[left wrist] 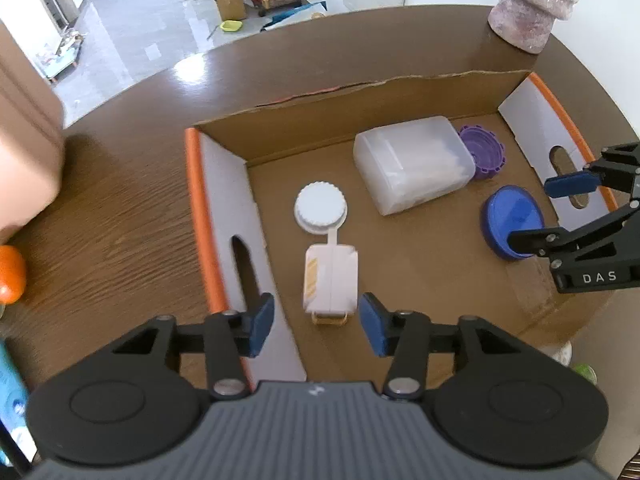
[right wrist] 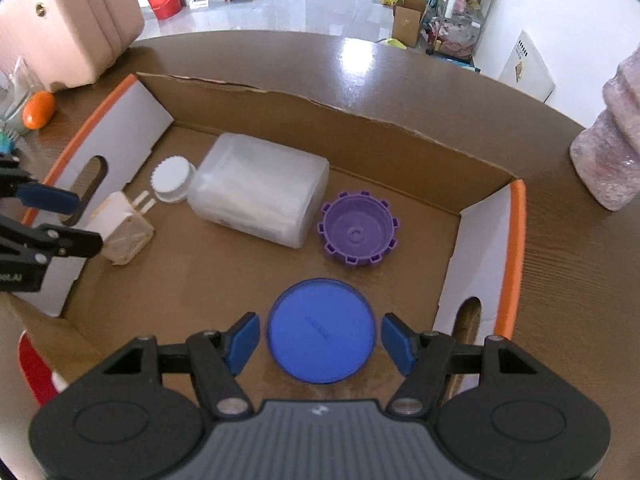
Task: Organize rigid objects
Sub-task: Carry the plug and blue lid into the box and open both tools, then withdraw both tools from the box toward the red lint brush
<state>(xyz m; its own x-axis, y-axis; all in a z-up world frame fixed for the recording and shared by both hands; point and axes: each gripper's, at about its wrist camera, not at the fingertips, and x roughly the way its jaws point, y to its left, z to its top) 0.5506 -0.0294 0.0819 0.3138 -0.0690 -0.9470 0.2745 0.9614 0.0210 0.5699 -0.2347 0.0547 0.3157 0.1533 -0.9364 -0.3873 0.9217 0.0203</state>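
Observation:
A shallow cardboard box point(left wrist: 320, 120) point(right wrist: 360, 128) with orange-edged white end flaps sits on a brown table. Inside lie a white plug adapter point(left wrist: 330, 278) point(right wrist: 122, 234), a white ribbed cap point(left wrist: 320, 208) point(right wrist: 171, 178), a translucent plastic container point(left wrist: 412, 164) point(right wrist: 260, 194), a purple toothed lid point(left wrist: 486, 152) point(right wrist: 358, 232) and a blue round lid point(left wrist: 514, 222) point(right wrist: 321, 342). My left gripper point(left wrist: 318, 326) is open, its fingers on either side of the adapter's near end. My right gripper point(right wrist: 320, 344) is open around the blue lid, apart from it.
An orange fruit point(right wrist: 38, 109) point(left wrist: 10, 274) and a pink case point(right wrist: 68, 20) sit on the table left of the box. A pink textured vase point(right wrist: 608, 148) point(left wrist: 532, 4) stands at the far right corner. The floor beyond holds boxes and clutter.

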